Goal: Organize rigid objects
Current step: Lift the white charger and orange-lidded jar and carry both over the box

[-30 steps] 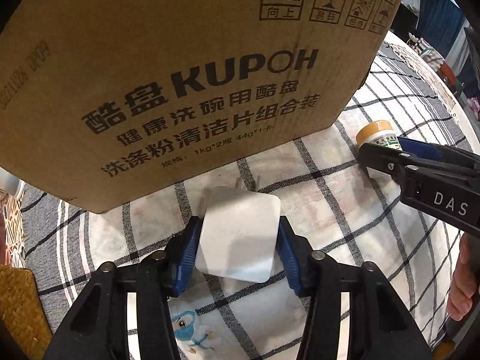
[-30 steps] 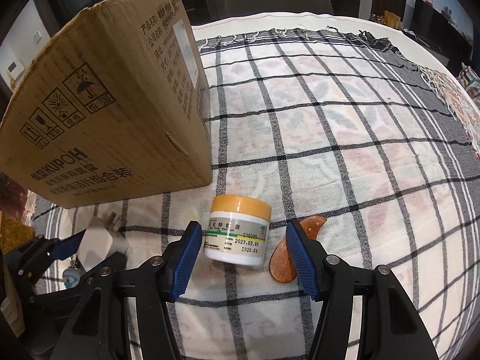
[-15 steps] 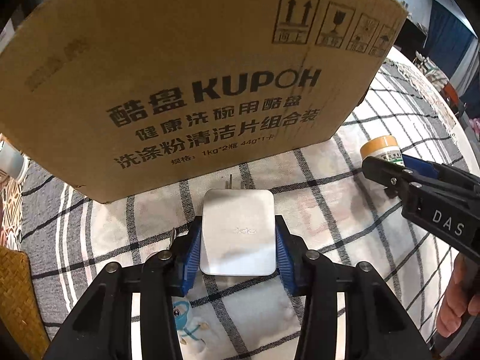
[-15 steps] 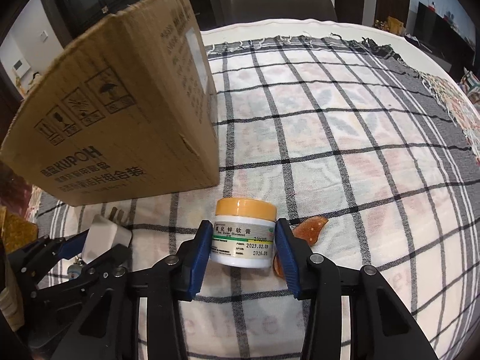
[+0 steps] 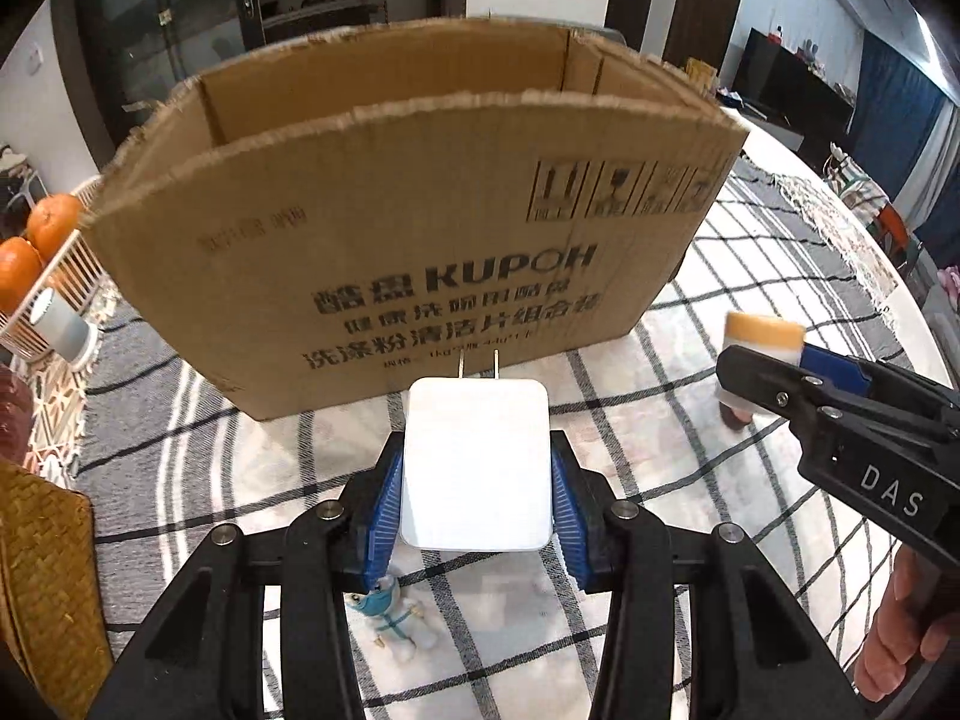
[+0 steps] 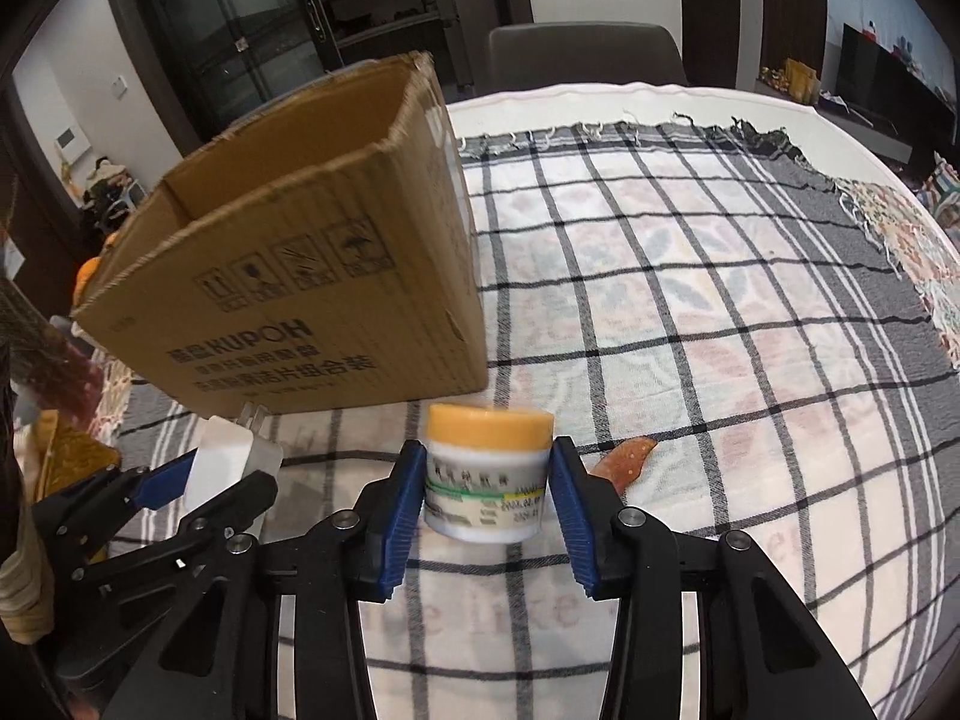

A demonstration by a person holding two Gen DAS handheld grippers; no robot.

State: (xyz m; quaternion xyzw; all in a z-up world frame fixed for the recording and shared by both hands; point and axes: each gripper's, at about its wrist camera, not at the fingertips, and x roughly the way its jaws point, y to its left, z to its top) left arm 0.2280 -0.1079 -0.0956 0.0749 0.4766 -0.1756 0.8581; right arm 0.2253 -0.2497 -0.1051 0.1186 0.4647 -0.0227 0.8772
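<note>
The left hand-held gripper (image 5: 477, 489), at the bottom centre of its view, grips a white charger plug (image 5: 477, 462) between its blue pads, prongs pointing up-frame toward the open cardboard box (image 5: 390, 252) filling the upper middle. The right hand-held gripper (image 6: 487, 507), whose jaws have just been closing, clamps an orange-lidded ointment jar (image 6: 487, 474) low in the centre of its view. Both objects are held above the checked cloth on the desk (image 6: 720, 330).
</note>
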